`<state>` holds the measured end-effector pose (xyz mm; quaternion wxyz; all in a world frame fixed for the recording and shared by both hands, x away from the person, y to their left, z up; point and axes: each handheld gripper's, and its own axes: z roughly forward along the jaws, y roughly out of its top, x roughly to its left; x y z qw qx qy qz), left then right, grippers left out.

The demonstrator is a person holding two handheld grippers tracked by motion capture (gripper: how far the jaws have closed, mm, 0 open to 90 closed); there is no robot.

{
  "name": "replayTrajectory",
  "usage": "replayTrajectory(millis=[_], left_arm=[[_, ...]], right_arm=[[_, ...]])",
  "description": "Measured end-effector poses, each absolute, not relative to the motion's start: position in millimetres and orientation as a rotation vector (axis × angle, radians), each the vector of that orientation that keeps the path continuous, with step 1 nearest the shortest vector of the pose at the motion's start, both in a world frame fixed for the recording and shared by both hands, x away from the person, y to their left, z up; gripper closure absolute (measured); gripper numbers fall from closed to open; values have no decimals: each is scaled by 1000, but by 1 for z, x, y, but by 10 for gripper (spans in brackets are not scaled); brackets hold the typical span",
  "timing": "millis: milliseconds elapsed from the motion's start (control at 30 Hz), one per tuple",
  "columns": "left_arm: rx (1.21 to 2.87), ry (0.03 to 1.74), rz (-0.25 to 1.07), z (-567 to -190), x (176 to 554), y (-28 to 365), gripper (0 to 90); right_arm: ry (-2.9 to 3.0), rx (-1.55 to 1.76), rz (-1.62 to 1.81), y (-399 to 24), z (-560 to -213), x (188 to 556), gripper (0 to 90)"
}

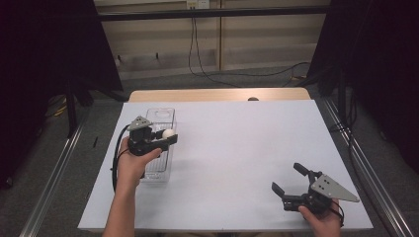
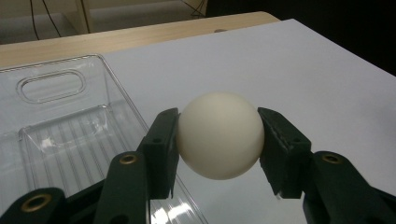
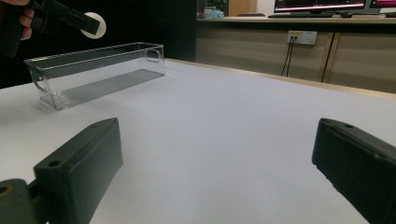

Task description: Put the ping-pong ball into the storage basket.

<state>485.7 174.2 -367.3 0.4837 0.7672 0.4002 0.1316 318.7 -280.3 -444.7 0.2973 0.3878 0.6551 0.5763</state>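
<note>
Ball (image 2: 219, 135), white, matte, smooth, likely a light hollow table-tennis type; rigid but dentable and slippery, so best pinched across its widest part. Left gripper (image 2: 219, 140) is clamped on it there, above the right-hand wall of the clear bin (image 2: 70, 140). Right gripper (image 1: 292, 183) stands wide apart, far right of bin. No legible markings.

High view: fixed above the person's side, looking forward and down over the whole white rectangular table (image 1: 237, 148), floor and wall beyond. Left gripper view: rides close above the table's left part, facing its far edge, right over the clear ribbed plastic bin (image 2: 60, 130). Right gripper view: low near the tabletop, looking across toward that same bin (image 3: 93, 74), which all three views share.
</note>
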Motion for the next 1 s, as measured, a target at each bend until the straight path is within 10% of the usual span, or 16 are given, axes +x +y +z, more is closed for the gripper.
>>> replayTrajectory(millis=[1000], left_arm=[[1883,996,362,-369,488,182,511]], right_arm=[[1744,1034,1535,-279,-446,320,14]])
